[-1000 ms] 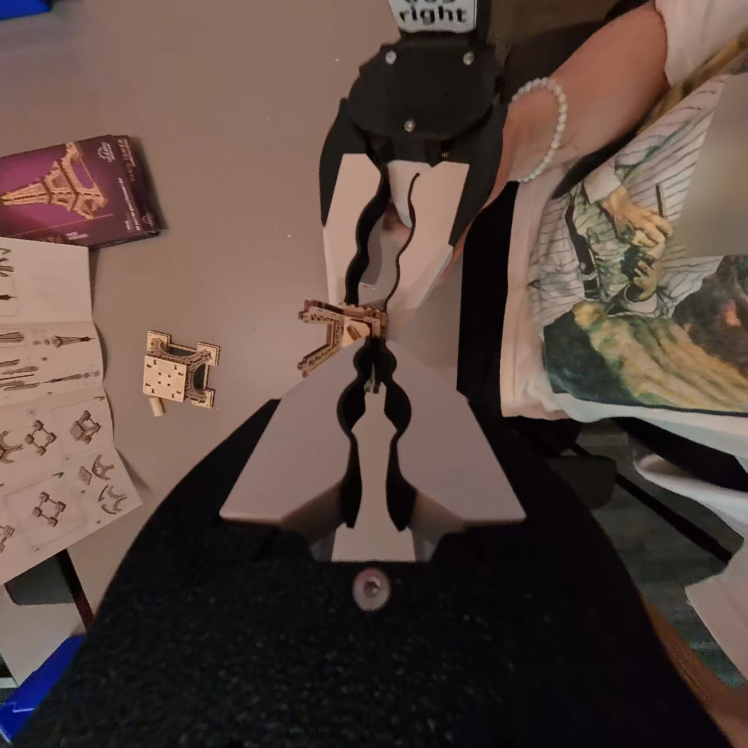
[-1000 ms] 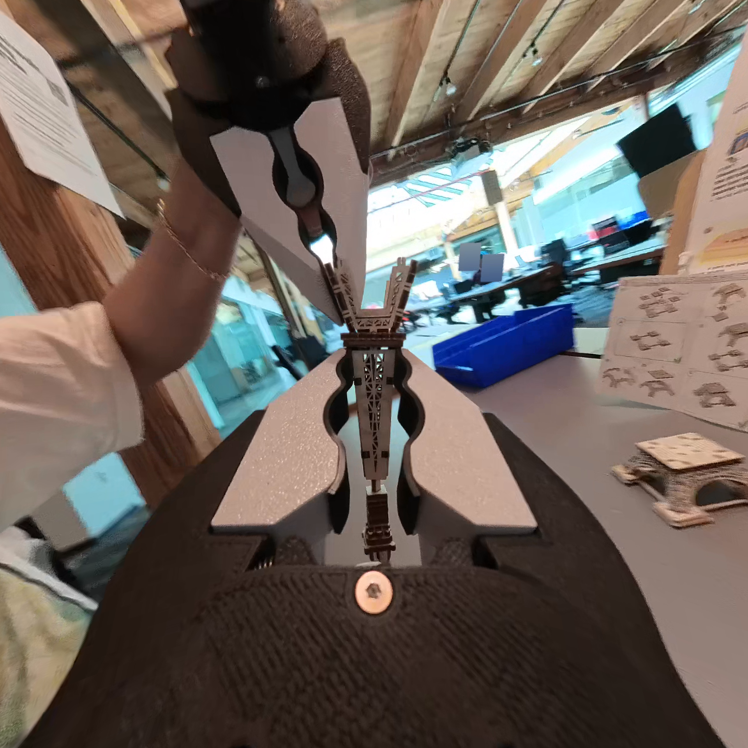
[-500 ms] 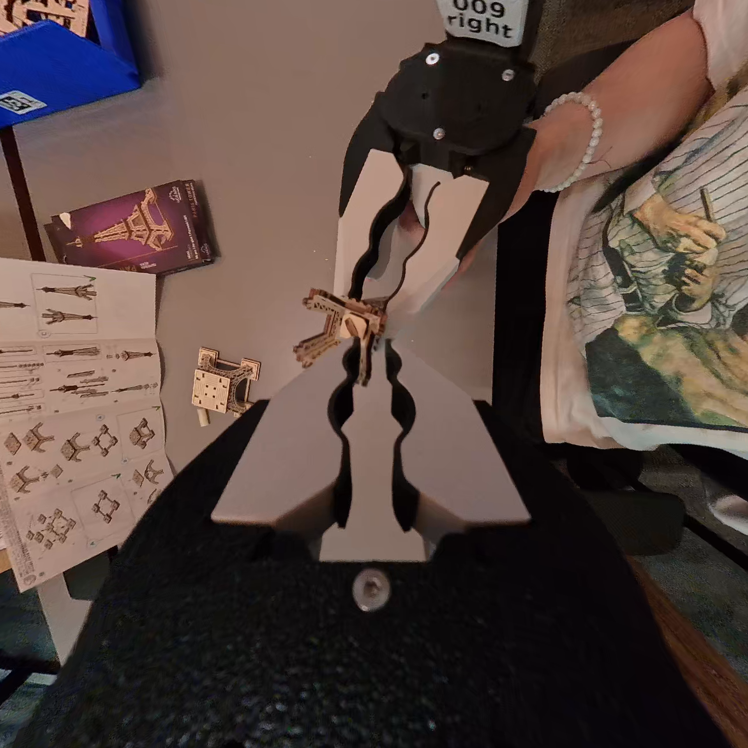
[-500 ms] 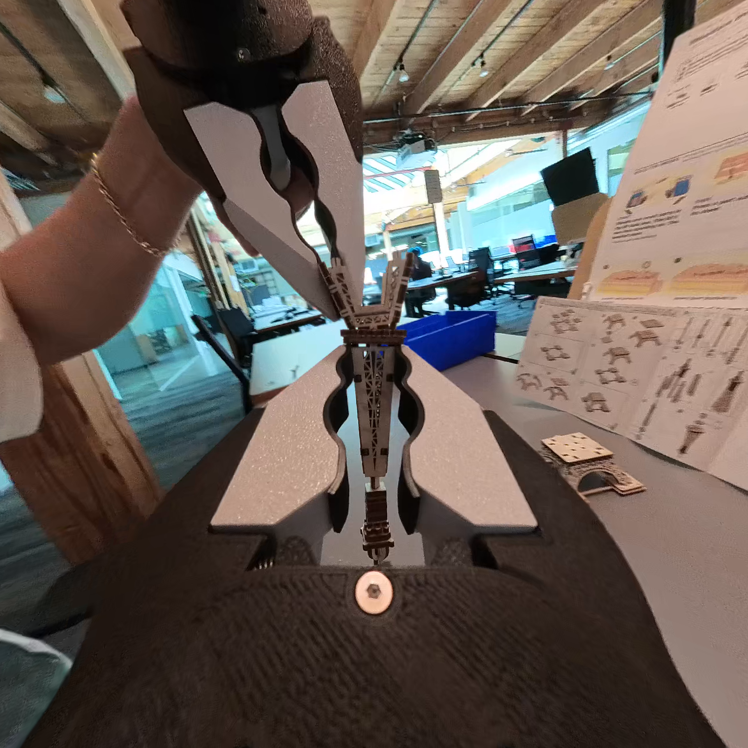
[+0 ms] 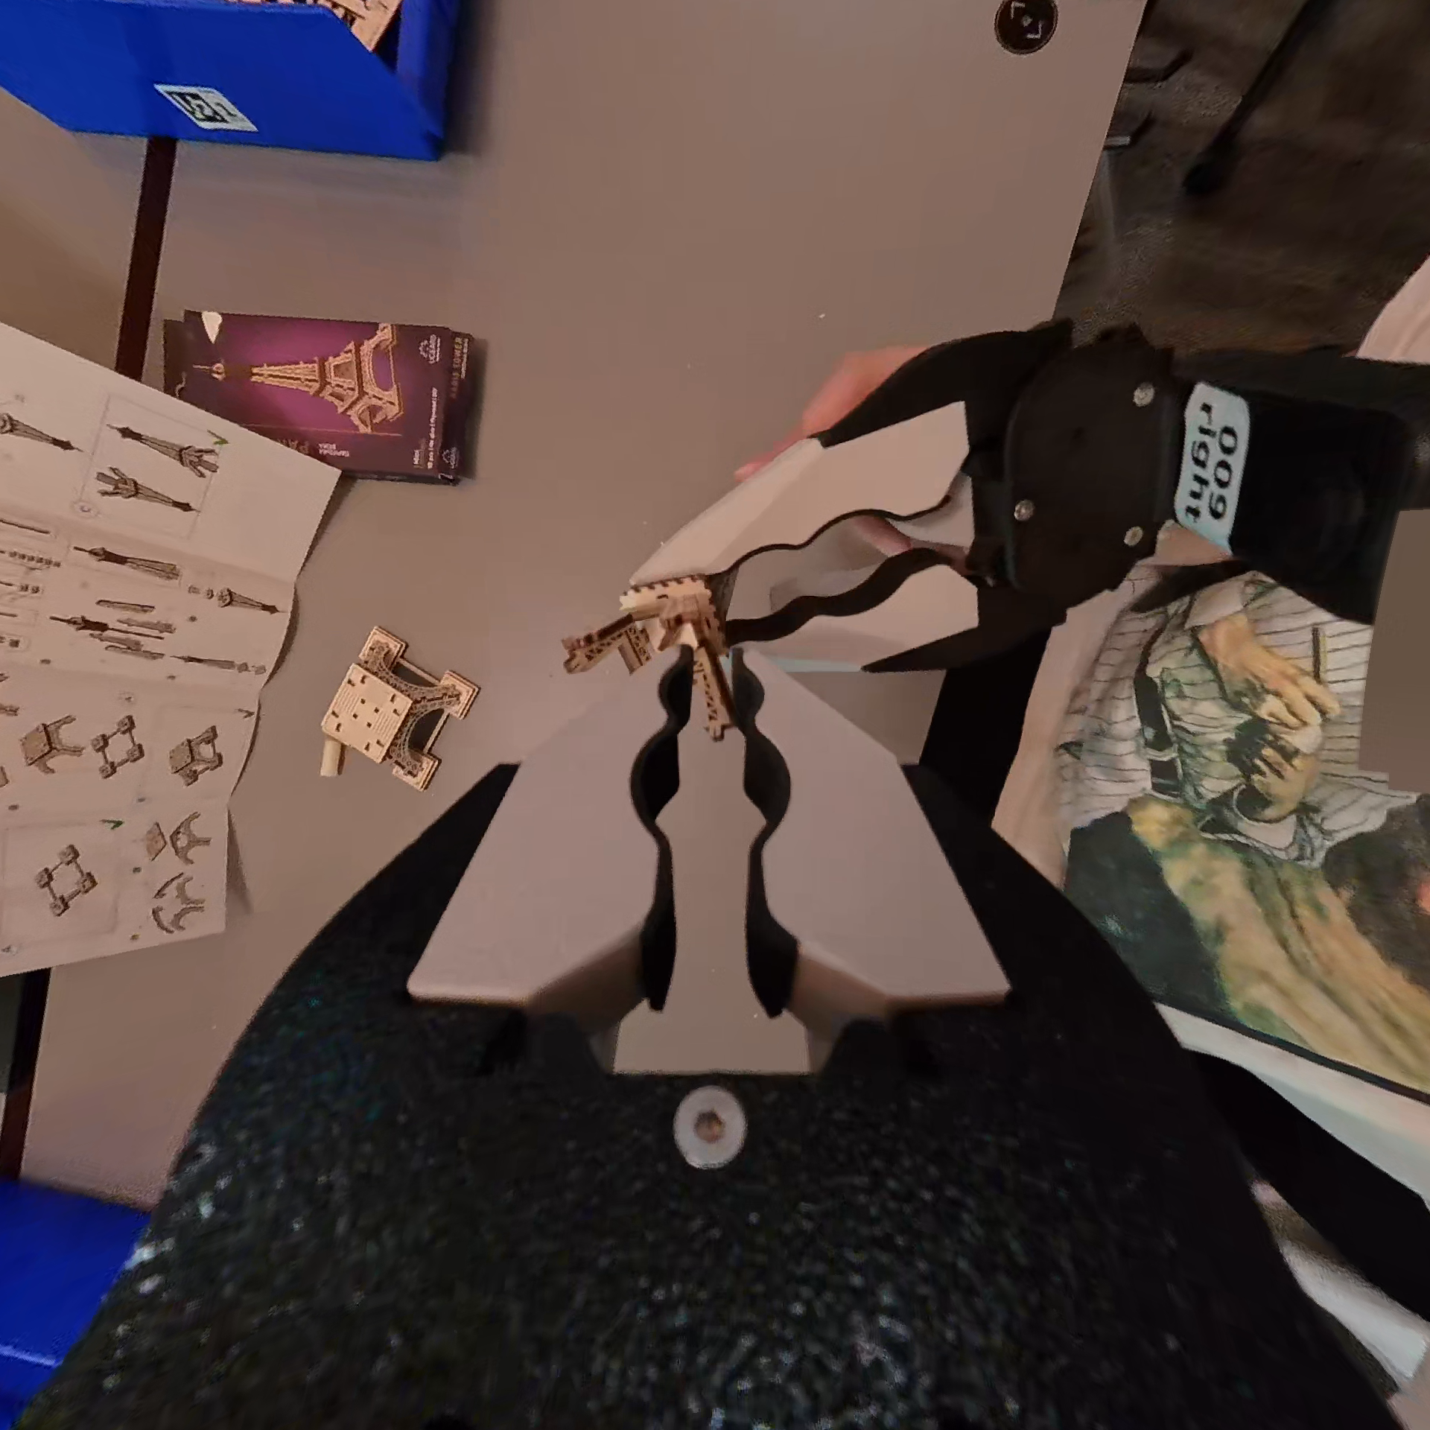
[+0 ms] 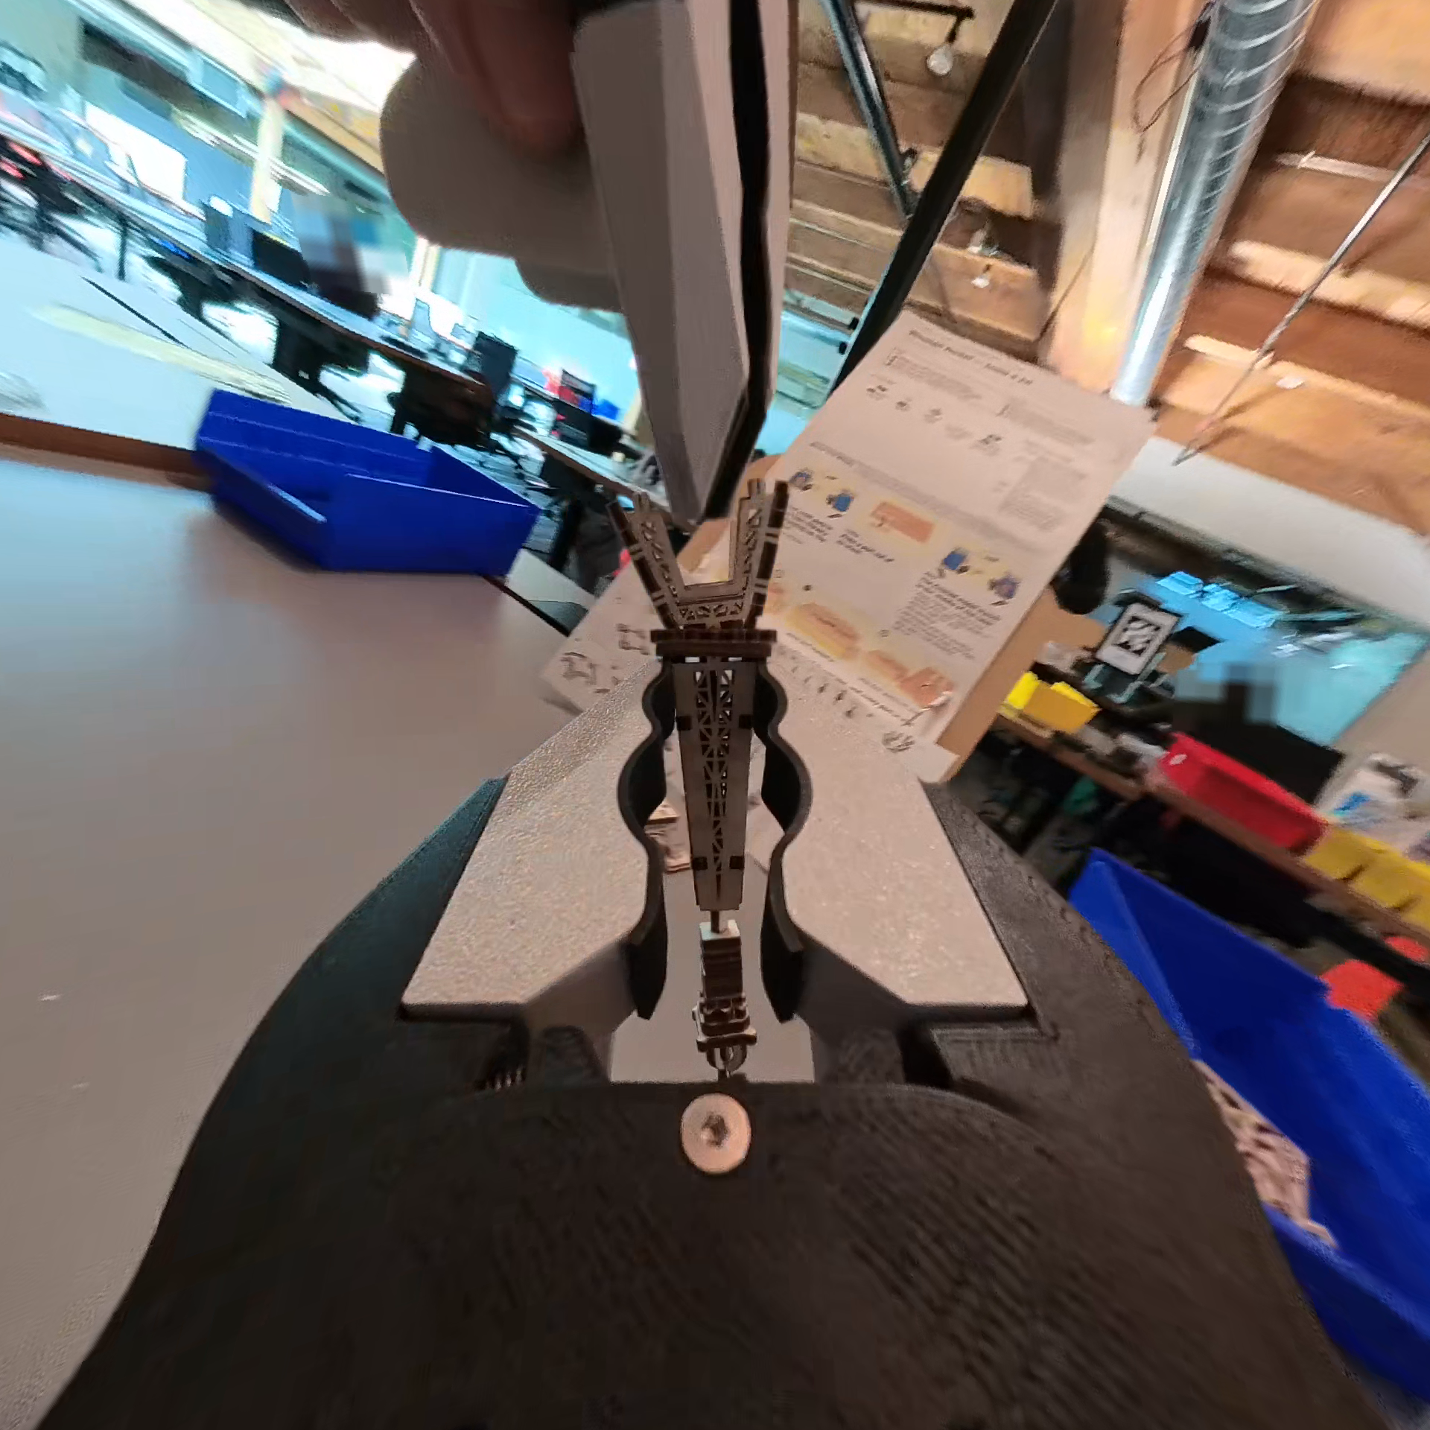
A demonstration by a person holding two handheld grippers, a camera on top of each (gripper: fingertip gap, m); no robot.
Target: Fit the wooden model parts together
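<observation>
My right gripper (image 6: 716, 681) is shut on the slim upper section of a wooden tower model (image 6: 716, 774), with the spire pointing back at the camera and the splayed legs (image 6: 658, 557) sticking out past the tips. In the left wrist view this gripper (image 5: 723, 611) comes in from the right, holding the tower section (image 5: 658, 627) above the table. My left gripper (image 5: 708, 665) meets it tip to tip, its fingers closed around one leg (image 5: 713, 700). It comes down from above in the right wrist view (image 6: 700, 503). The arched wooden base section (image 5: 395, 704) lies on the grey table (image 5: 696, 271).
A folded instruction sheet (image 5: 116, 658) and a purple model box (image 5: 325, 395) lie at the left. A blue bin (image 5: 232, 70) stands at the far left corner and another blue bin (image 6: 1277, 1045) at the right. The person's printed shirt (image 5: 1238, 774) is close on the right. My two grippers' fingertips are within a few centimetres of each other.
Both grippers swung round together with the tower between them. In the left wrist view the right gripper now comes in from the right instead of the top. The left fingertips stand slightly wider around the leg.
</observation>
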